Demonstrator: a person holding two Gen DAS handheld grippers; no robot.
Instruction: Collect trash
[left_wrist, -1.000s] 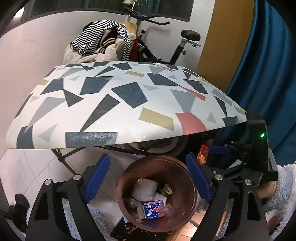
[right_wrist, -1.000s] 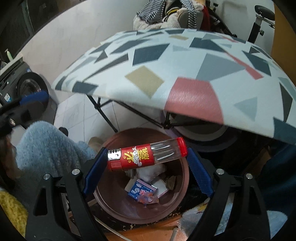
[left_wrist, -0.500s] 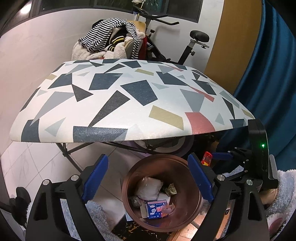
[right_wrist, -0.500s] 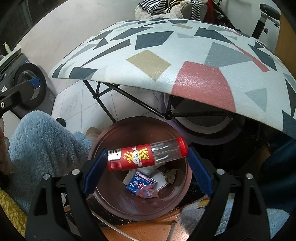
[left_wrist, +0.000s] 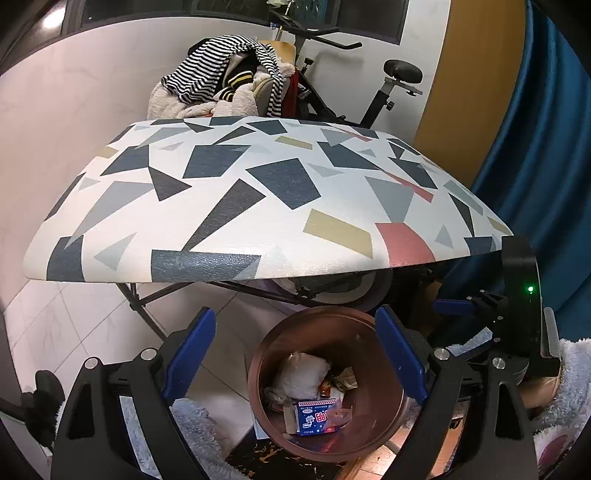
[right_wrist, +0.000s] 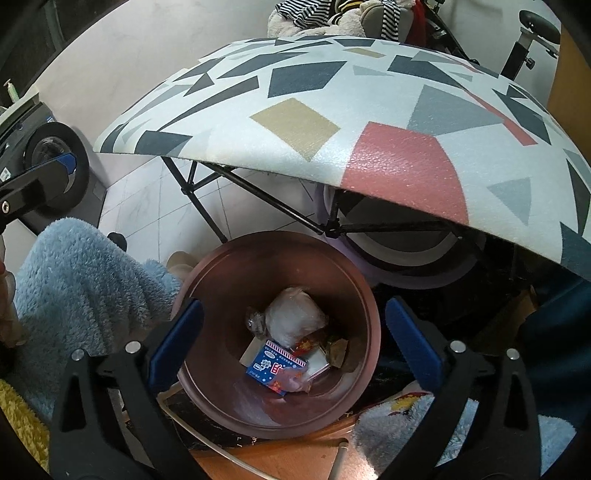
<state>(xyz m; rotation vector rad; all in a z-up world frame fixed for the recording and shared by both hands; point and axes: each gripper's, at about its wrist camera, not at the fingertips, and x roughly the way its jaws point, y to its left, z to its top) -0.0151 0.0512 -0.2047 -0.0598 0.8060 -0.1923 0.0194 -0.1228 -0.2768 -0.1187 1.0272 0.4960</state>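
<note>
a: did the red tube drop?
b: yes. the right hand-held gripper (right_wrist: 293, 338) is opening, nothing between its jaws now; the tube's gone into the bin (right_wrist: 229, 269). left hand-held gripper (left_wrist: 295, 354) spread, empty.
a: one item binned.

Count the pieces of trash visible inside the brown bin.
About 4: a white crumpled bag at the back, a blue box in front, a white card under it, brownish scraps to the right. More may lie hidden underneath.

Dim indoor light, strong fisheye bend

Soft sheen glints on the patterned tabletop (right_wrist: 399, 162); frame corners fall black, and shadow pools beneath it at right.
</note>
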